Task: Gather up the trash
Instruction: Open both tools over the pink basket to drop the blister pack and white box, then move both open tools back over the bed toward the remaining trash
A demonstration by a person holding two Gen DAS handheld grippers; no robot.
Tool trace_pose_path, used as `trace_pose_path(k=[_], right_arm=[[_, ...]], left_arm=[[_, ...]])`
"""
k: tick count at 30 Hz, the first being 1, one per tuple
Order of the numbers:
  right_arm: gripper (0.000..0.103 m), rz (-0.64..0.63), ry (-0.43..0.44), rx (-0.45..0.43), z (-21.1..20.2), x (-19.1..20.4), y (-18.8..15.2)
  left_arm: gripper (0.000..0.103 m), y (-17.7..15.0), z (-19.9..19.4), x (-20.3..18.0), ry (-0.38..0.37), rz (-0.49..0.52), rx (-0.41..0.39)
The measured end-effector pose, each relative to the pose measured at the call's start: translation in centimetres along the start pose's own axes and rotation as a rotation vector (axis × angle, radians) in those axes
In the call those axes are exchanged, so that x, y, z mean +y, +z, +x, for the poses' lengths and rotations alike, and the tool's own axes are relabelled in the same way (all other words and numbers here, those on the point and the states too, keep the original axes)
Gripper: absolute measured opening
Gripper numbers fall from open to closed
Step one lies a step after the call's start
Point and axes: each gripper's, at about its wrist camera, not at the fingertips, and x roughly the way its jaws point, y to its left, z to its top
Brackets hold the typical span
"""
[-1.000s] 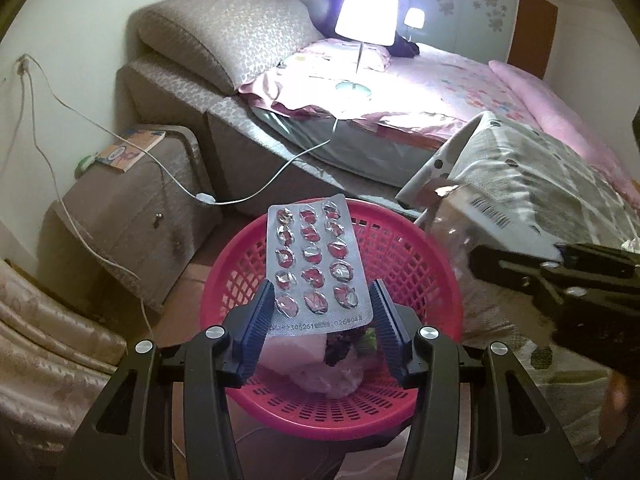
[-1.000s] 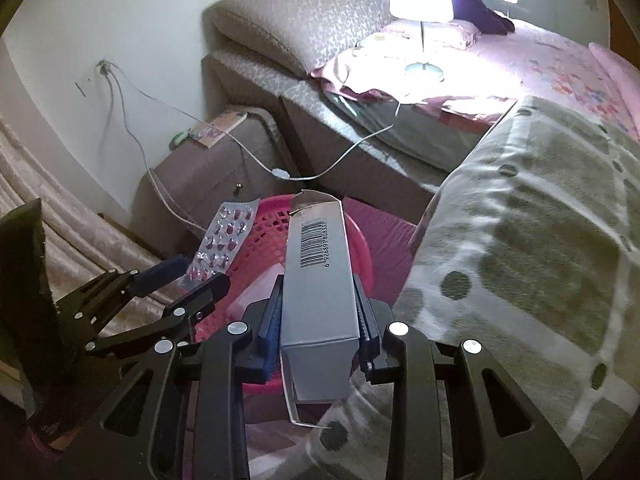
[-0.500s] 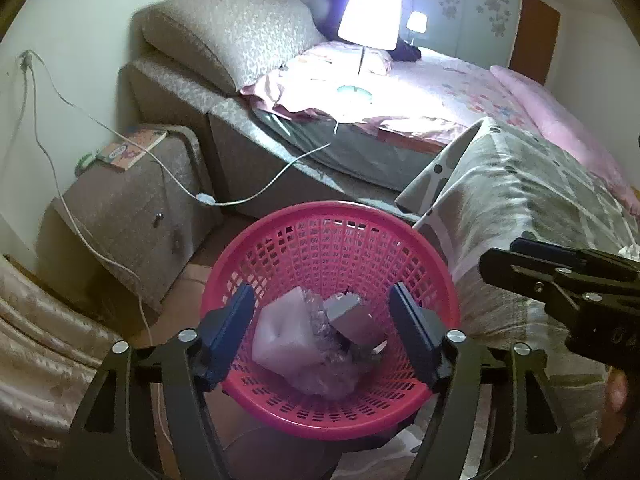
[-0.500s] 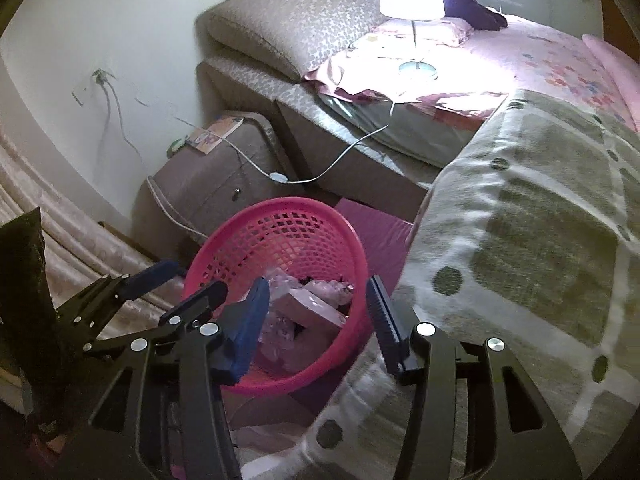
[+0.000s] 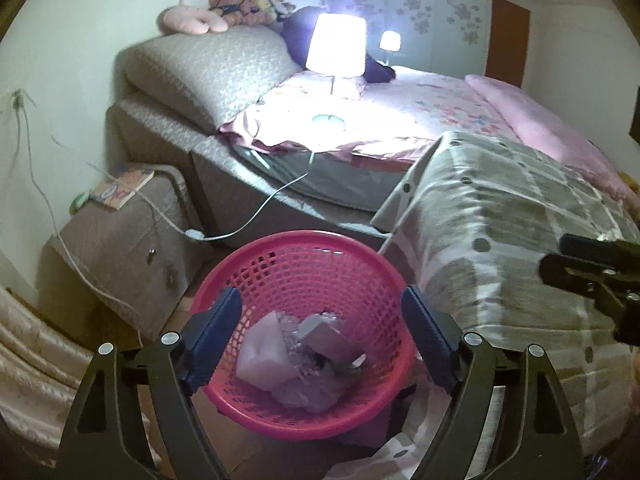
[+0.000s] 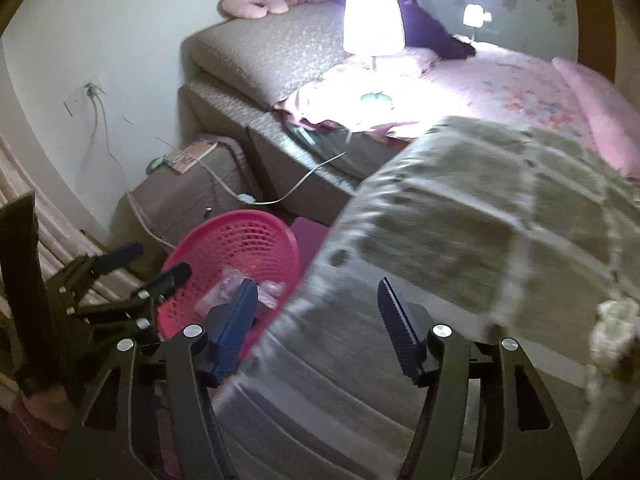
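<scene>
Dim bedroom: bed [image 5: 420, 120] with lit lamp [image 5: 336, 46], grey checked blanket [image 6: 480, 240], nightstand [image 5: 120, 240]. Pink basket [image 5: 308, 248] on the floor beside the bed, trash [image 5: 296, 360] inside. Left gripper [image 5: 322, 316] above the basket, jaws opening wide, empty. Right gripper [image 6: 316, 304] over the blanket edge, jaws opening, empty.
</scene>
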Motion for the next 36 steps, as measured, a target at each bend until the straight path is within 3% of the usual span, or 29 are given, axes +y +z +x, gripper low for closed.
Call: trace_pose_path(k=[9,16,20,28,32,36], right_arm=[[0.063,0.06,-0.201,-0.022,-6.5,-8.4,-5.0],[0.065,0.25,-0.371,-0.043,-11.7,-17.6,-9.8],[0.065,0.316,-0.452,-0.039,-12.4,-21.3,-11.6],[0.07,0.348,-0.491,-0.041,-12.0,-24.2,-13.0],[0.086,0.324,-0.494,-0.044,-11.4,-24.3,-12.9],[0.094,0.311,-0.489,-0.025,-10.9,-24.3,-12.5]], left_arm=[[0.08,-0.3,-1.3,-4.1,-0.077,0.08,-0.016],[0.08,-0.8,-1.7,-8.0,-0.13,0.171,-0.008],[0.08,-1.0,-1.8,-10.8,-0.172,0.224,0.003],[0.08,-0.2,-1.5,-17.6,-0.254,0.321,0.001],[0.08,0.3,-0.8,-21.3,-0.304,0.344,0.017],[0.08,0.8,0.3,-24.6,-0.342,0.362,0.036]])
